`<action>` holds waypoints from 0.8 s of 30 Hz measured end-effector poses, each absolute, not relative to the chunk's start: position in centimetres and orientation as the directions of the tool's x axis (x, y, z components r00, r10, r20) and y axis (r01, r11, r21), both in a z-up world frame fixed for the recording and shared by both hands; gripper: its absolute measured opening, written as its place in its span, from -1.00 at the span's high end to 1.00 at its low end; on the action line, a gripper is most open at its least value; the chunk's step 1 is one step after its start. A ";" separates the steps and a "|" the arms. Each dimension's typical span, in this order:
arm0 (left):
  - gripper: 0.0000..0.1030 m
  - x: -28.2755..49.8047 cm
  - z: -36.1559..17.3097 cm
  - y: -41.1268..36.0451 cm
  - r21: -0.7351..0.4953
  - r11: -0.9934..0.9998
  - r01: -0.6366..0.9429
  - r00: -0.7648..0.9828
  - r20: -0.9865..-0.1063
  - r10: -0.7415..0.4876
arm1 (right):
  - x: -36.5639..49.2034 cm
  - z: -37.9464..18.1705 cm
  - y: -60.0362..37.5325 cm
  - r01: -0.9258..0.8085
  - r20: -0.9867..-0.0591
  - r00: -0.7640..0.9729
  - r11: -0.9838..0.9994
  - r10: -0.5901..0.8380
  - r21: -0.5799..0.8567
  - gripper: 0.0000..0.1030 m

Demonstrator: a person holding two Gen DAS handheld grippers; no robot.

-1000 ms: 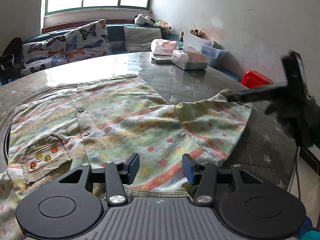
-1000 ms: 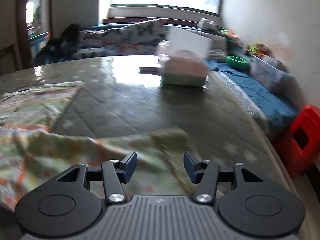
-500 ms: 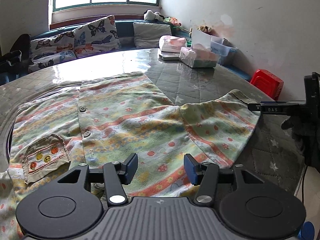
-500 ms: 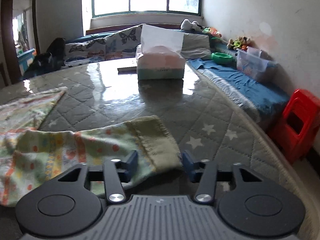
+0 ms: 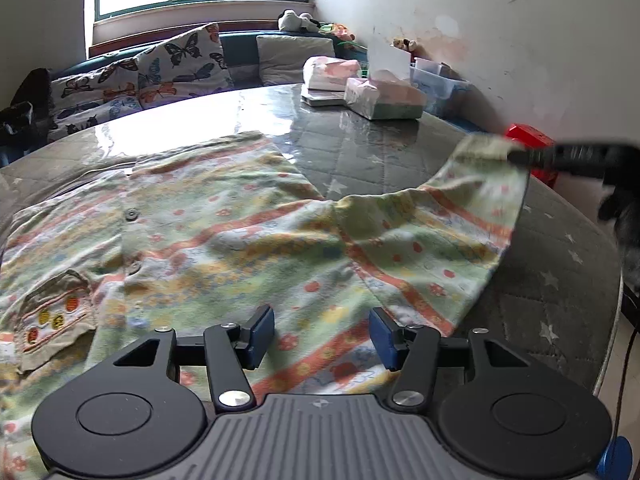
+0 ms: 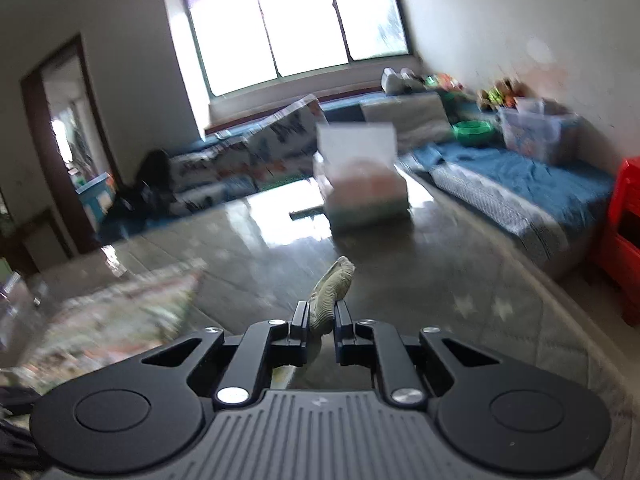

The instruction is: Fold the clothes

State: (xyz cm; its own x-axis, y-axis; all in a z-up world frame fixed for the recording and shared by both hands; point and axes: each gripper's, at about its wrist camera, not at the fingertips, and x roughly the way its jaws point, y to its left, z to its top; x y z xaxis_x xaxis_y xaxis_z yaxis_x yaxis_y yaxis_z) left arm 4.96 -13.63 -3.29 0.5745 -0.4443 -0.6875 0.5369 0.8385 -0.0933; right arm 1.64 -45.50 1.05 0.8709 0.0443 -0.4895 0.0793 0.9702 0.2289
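Note:
A small green, orange-striped patterned shirt with buttons and a chest pocket lies spread on the round quilted table. My left gripper is open and hovers just above the shirt's near hem. My right gripper is shut on the sleeve cuff and holds it lifted off the table. In the left wrist view the right gripper shows at the right edge, with the sleeve raised and stretched toward it.
A tissue box and a wrapped pack stand at the table's far side. Butterfly cushions line a bench under the window. A red stool stands by the right wall beyond the table edge.
My right gripper closed on the sleeve cuff and lifted it up off the table. The left gripper stayed open over the hem.

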 end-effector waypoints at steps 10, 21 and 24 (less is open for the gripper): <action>-0.13 4.5 -3.1 -14.0 -0.101 0.829 0.549 0.583 -0.665 -0.467 | 2.3 8.9 -39.4 -0.140 -0.364 0.909 0.972 0.202 0.188 0.82; -0.26 2.2 0.9 -1.7 -0.139 0.940 0.310 0.758 -0.562 -0.333 | 5.8 10.2 -26.7 -0.426 -0.393 0.813 0.899 0.429 0.099 0.82; -0.27 1.4 0.9 1.9 -0.139 0.965 0.222 0.787 -0.560 -0.261 | 5.7 8.2 -22.4 -0.496 -0.439 0.760 0.864 0.480 0.085 0.82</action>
State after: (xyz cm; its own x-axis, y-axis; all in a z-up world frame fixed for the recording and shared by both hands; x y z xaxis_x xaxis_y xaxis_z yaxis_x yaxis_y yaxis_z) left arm 1.44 1.88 0.92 0.7865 -0.2614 -0.5595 0.2218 0.9651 -0.1390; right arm 5.69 -22.45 8.19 0.7598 0.4799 -0.4387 -0.4963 0.8639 0.0854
